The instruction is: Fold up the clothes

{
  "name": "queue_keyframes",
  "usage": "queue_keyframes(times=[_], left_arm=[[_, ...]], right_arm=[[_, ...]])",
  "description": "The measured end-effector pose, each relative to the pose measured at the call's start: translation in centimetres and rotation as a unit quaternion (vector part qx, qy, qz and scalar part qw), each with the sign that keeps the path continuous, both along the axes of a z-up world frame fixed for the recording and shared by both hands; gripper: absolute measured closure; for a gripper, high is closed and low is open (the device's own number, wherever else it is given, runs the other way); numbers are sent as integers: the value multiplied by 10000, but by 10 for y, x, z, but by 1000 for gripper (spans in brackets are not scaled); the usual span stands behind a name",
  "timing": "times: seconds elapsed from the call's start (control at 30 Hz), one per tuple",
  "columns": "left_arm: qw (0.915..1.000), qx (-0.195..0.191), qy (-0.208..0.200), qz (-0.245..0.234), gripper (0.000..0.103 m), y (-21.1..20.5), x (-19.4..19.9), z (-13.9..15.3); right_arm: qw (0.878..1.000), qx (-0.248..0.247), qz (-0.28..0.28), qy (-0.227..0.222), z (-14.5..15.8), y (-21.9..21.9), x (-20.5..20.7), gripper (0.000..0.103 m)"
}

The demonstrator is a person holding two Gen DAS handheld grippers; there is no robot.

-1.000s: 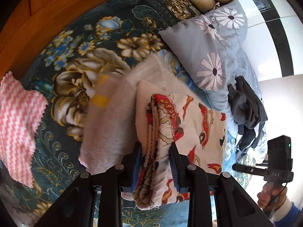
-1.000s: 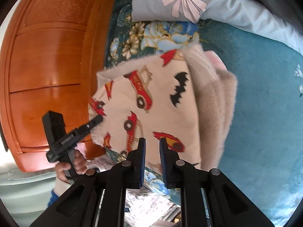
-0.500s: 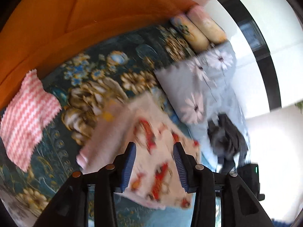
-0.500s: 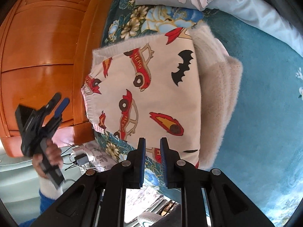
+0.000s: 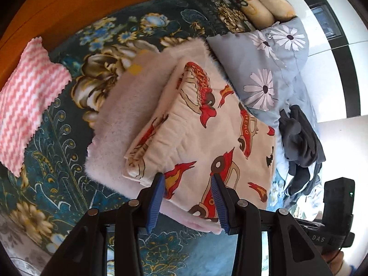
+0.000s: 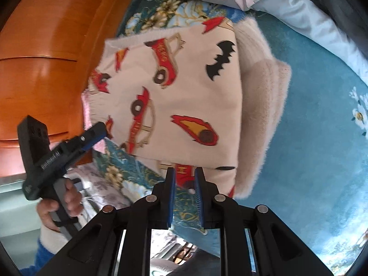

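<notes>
left gripper (image 5: 187, 184): fingers spread wide, nothing between them. It hangs just over the near edge of the folded clothes, tips pointing across the stack toward the pillow. The blue pads frame the car print but don't pinch it.

left gripper from the other side (image 6: 97, 133): pretty blurry here, seen at the left of the right wrist view. A bare hand (image 6: 61, 201) is wrapped round its handle, a blue sleeve cuff shows below the wrist, and the front points up and right at the corner of the stack.

right gripper (image 6: 185, 179): fingers a narrow gap apart, not pressed together. A bit of red print shows in the gap at the cloth's near edge, but I honestly can't tell if they're nipping it or just hovering over it.

right gripper, seen from the left wrist view (image 5: 337, 216): only the black body shows at the lower right edge, low beside the bed.

printed garment (image 5: 207, 138): cream with red cars, flames and black bats, folded into a flat rectangle on top of the fuzzy one.

fuzzy garment (image 5: 128, 115): pale pink, folded, sticks out past the printed one on two sides.

bedspread (image 5: 69, 138): dark teal floral, both garments lie on it.

pink zigzag cloth (image 5: 25, 105): well apart to the left, by the wooden bed frame (image 6: 46, 46).

daisy pillow (image 5: 271, 69): grey, just beyond the stack.

dark clothes (image 5: 299, 142): crumpled heap to the right of the stack.
</notes>
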State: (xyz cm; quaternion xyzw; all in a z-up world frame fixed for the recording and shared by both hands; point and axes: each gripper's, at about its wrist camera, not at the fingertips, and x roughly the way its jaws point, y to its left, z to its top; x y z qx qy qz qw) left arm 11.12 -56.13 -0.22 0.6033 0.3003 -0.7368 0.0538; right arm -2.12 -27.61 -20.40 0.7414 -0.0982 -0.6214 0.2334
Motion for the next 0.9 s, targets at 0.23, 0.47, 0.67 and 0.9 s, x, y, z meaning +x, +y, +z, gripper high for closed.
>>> queue_keyframes(times=[0.23, 0.47, 0.67, 0.9], left_arm=[[9964, -810, 38, -247, 36, 26, 24, 19], [9894, -1400, 21, -389, 36, 54, 56, 21], [9830, -1723, 21, -640, 34, 80, 72, 23], [9771, -1976, 17, -793, 28, 98, 88, 24]], right_arm=[[9994, 138, 134, 294, 12, -6, 17, 73], [9966, 488, 404, 535, 18, -6, 47, 54], [9908, 663, 558, 1044, 27, -8, 62, 33], [9754, 1126, 748, 1739, 35, -4, 73, 10]])
